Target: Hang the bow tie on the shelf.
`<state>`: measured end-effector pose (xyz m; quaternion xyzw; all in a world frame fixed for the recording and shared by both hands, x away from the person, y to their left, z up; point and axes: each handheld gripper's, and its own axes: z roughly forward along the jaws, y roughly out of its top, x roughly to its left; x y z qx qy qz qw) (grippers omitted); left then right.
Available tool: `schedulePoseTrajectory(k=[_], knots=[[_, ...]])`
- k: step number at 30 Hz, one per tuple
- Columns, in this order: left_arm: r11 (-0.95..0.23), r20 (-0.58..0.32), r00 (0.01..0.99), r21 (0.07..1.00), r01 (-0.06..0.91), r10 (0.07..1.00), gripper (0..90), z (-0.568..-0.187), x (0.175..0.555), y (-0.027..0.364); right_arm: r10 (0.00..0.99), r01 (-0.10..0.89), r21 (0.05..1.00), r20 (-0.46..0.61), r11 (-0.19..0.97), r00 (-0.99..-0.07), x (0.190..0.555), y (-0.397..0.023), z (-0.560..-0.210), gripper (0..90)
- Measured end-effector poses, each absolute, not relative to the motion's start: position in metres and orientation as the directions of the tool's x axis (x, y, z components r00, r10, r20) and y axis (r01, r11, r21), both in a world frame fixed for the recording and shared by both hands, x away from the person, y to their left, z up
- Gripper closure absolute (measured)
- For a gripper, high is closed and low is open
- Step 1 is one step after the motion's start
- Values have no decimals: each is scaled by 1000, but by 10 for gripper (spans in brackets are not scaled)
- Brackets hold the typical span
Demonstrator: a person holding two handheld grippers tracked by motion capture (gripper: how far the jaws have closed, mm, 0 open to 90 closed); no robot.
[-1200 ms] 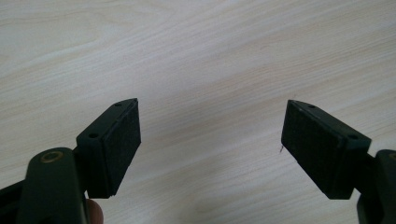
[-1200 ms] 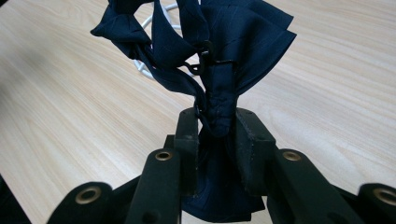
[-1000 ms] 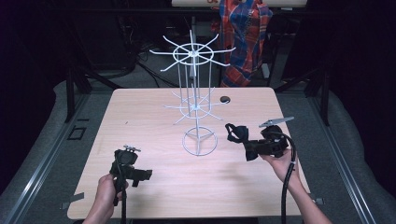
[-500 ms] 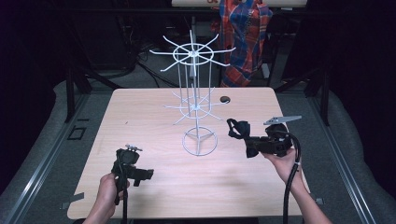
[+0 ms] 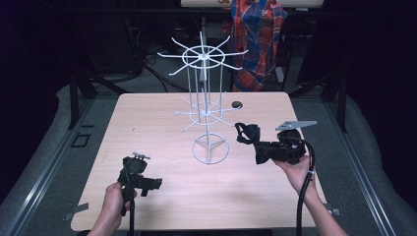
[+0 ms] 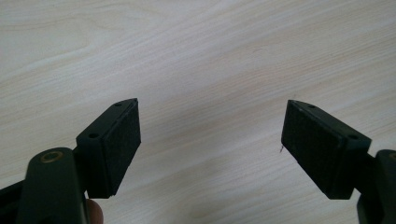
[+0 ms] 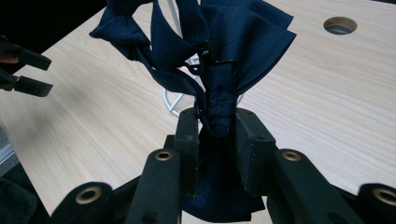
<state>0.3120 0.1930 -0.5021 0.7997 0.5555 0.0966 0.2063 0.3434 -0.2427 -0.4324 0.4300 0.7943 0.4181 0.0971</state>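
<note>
- A dark navy bow tie (image 7: 219,56) sits pinched between the jaws of the right hand-held gripper (image 7: 217,128), its folds and strap fanning out beyond the jaw tips.
- In the high view the bow tie (image 5: 248,133) juts from the front of the right hand-held gripper (image 5: 263,151), raised above the tabletop (image 5: 147,118).
- Just ahead of that hand-held gripper stands a white wire rack (image 5: 204,105); its ring base (image 5: 210,150) is near the bow tie, not touching it.
- A round hole (image 7: 340,25) in the tabletop lies farther ahead, to the right.
- The left hand-held gripper (image 6: 210,144) points down at bare wood, jaws spread wide, nothing between them.
- In the high view, the left hand-held gripper (image 5: 137,172) is well apart from the right one.
</note>
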Motion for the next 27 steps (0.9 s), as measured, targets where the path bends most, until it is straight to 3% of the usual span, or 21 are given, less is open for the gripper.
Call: schedulePoseTrajectory(k=[27], knots=[[-289,-77,356,437,852,931,199,-502,311,194,776,625,723,202,293,-598,369,-211,-439,722]])
